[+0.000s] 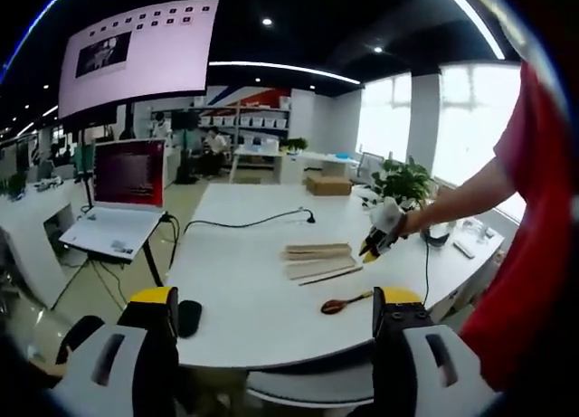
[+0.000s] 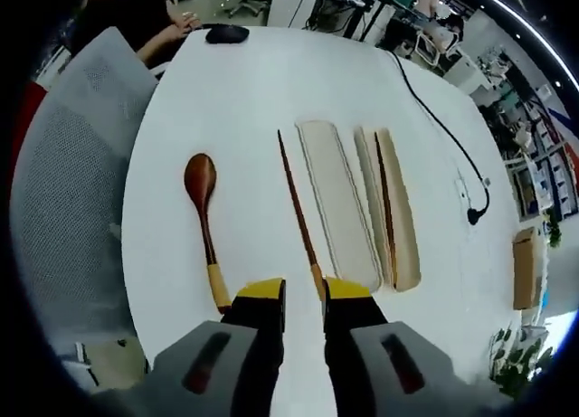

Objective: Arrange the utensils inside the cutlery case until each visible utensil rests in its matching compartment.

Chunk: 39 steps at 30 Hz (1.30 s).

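Right gripper (image 2: 303, 301) hangs low over the white table (image 2: 235, 91), its jaws drawn close with only a slim gap, and the yellow-tipped end of a chopstick (image 2: 297, 204) sits right at that gap. Whether the pads actually pinch it I cannot tell; the end disappears between them. My guess is that the person has come in at the handle end so the stick can be lifted and swung lengthwise into the case.

Just beside the chopstick lies the pale lid (image 2: 339, 204), and touching it on the far side the wooden case base (image 2: 403, 218), with a second dark chopstick (image 2: 386, 204) already resting along its slot. On the other side, apart from everything, the wooden spoon (image 2: 204, 220) lies bowl away from the gripper, untouched.

Left gripper (image 1: 276, 317) is held well back from the table edge, jaws spread wide and empty, likely waiting its turn. From there the cutlery case (image 1: 317, 259) and spoon (image 1: 344, 303) sit mid-table, with the other hand's tool (image 1: 380, 239) reaching in.
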Each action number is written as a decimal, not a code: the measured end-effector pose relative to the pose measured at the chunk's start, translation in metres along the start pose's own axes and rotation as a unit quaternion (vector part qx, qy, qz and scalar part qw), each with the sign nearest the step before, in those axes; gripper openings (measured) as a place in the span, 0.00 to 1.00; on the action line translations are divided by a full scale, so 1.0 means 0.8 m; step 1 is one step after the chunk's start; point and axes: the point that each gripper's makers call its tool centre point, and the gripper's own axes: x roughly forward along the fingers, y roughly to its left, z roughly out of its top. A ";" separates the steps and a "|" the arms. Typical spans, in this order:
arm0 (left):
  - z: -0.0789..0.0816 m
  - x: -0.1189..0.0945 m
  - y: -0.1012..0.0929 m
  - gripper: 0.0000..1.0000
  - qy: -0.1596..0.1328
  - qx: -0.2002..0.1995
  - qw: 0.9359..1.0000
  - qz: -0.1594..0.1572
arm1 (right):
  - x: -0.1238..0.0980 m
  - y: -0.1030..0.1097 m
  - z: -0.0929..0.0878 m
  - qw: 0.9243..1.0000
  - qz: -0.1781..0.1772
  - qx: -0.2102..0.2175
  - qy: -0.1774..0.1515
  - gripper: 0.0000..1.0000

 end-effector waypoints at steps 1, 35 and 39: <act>0.001 0.002 -0.002 0.89 0.003 0.012 1.000 0.002 | 0.002 -0.001 0.001 0.999 -0.004 0.029 -0.014 0.21; -0.021 0.014 -0.030 0.91 0.035 0.027 0.999 -0.021 | 0.026 -0.028 0.031 0.999 -0.033 0.003 -0.033 0.22; -0.018 0.016 -0.031 0.91 0.035 0.027 0.999 -0.025 | 0.032 -0.031 0.027 0.999 -0.023 -0.031 -0.024 0.16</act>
